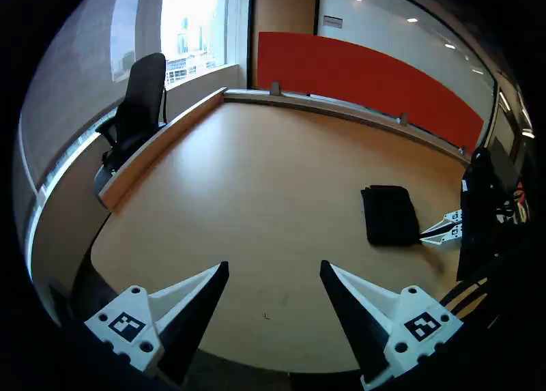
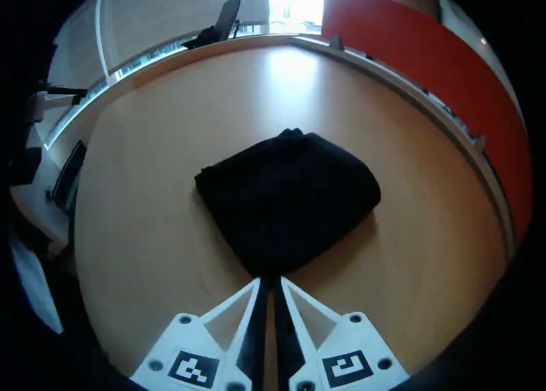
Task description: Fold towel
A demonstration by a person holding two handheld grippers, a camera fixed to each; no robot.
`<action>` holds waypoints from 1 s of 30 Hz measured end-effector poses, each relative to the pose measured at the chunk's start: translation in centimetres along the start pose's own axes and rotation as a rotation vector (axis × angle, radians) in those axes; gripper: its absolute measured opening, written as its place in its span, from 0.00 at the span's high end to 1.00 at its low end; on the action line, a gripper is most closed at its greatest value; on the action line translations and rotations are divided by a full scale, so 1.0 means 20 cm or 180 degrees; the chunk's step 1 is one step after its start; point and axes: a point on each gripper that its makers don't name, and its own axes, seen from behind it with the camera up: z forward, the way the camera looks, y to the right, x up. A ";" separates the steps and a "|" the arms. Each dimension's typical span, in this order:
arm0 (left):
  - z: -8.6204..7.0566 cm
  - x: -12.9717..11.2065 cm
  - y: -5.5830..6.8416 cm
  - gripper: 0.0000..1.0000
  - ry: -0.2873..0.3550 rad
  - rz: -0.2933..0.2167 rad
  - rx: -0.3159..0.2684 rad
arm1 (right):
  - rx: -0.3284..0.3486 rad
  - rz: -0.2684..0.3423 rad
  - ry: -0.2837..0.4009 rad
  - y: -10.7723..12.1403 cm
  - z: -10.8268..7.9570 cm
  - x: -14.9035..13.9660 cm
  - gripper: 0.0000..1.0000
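Black towel (image 2: 290, 193) on counter (image 2: 409, 254), corner pinched in right hand-held gripper (image 2: 271, 282); left hand-held gripper (image 1: 274, 271) spread, well apart from towel; office chair (image 1: 140, 97) beyond.

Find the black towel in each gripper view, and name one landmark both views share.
Left gripper view: black towel right of centre on the wooden table, the right gripper at its right edge.
Right gripper view: black towel at centre, its near corner pinched at the tips of that gripper's tongs.
Shared landmark: the red partition along the table's far edge.
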 end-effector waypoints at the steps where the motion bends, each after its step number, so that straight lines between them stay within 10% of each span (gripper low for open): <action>1: 0.00 0.00 0.00 0.01 0.0000 0.0000 -0.0003 | -0.0005 -0.0003 0.0010 0.00 0.00 0.01 0.94; 30: 0.00 0.13 0.07 0.01 0.0248 0.0078 -0.0173 | -0.0274 -0.0265 0.0596 0.19 -0.26 0.69 0.94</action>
